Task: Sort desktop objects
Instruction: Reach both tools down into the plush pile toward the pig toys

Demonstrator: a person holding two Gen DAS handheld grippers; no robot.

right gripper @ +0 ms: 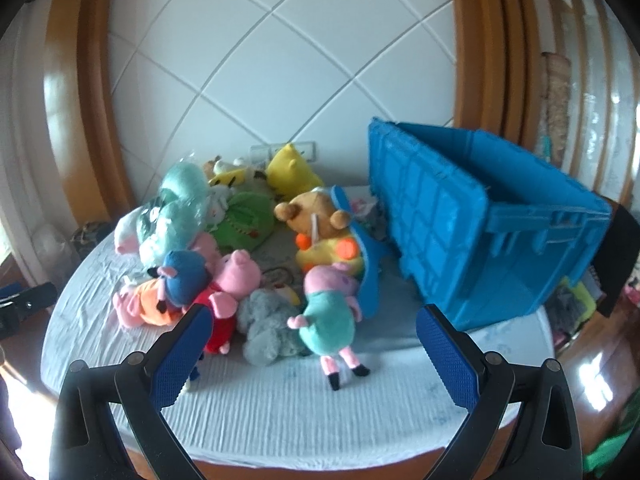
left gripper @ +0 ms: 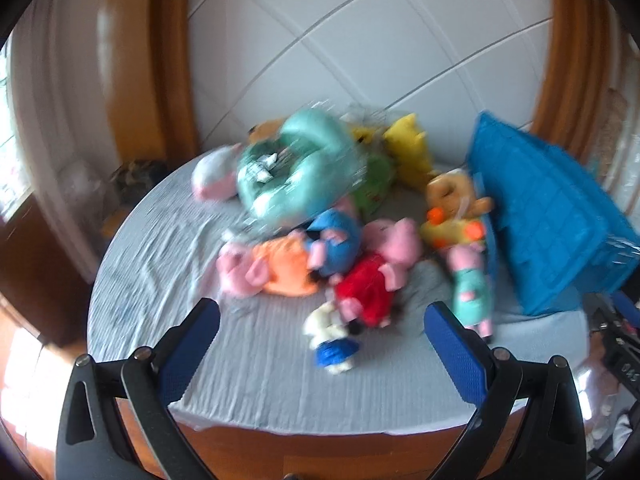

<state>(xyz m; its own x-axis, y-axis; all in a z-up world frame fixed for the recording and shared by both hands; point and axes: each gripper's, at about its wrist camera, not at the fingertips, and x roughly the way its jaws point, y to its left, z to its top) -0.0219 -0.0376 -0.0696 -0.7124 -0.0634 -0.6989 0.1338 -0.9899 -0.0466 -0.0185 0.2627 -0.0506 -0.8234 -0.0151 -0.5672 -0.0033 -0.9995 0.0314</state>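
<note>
Two views, the left one smeared by motion blur, so the plush toys (left gripper: 320, 236) there are hard to tell apart. The left gripper (left gripper: 322, 320) is spread wide and empty, toys at twelve o'clock. The right gripper (right gripper: 314, 326) is likewise released, a pig in a teal dress (right gripper: 330, 316) lying between its fingers. The tilted blue crate (right gripper: 472, 220) sits at two o'clock, its inside hidden.
</note>
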